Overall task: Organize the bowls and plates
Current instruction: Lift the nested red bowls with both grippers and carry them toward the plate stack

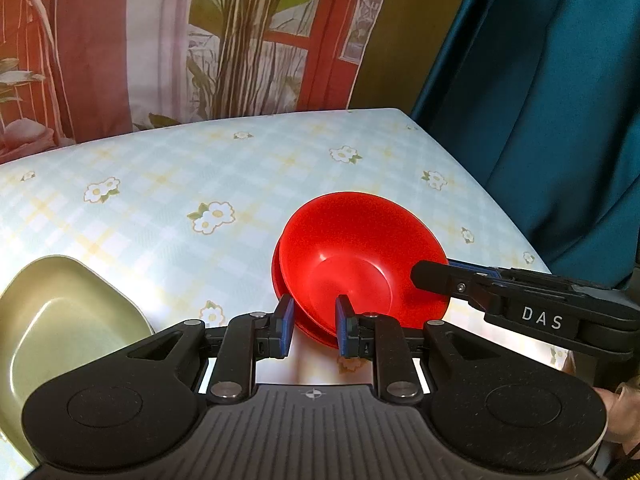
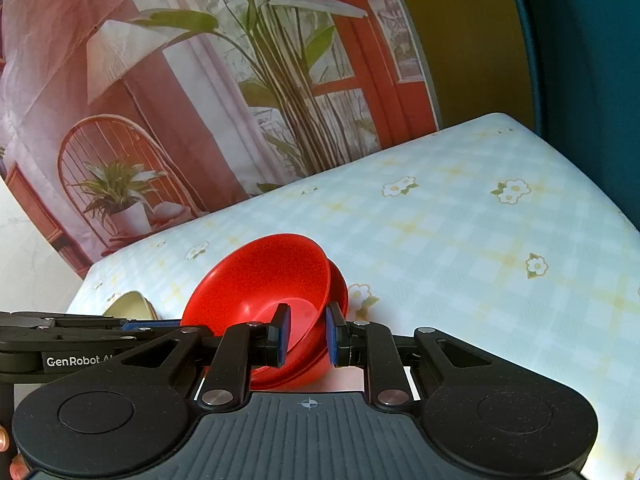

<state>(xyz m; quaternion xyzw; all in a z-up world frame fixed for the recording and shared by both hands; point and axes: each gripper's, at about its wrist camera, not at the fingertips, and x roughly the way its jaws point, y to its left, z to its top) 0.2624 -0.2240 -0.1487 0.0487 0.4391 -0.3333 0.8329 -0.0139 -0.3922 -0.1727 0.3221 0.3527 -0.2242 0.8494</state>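
Two red bowls [image 1: 360, 256] sit nested on the flowered tablecloth [image 1: 168, 184], the top one tipped up. The left gripper [image 1: 314, 326] pinches the bowls' near rim, while the right gripper [image 2: 306, 334] clamps the rim on the opposite side. Left of the bowls, a pale green dish [image 1: 52, 320] rests at the tablecloth's edge.

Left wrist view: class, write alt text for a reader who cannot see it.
Both grippers, the left gripper and the right gripper, pinch the rims of tilted, nested red bowls over a floral tablecloth. A pale green dish sits left.
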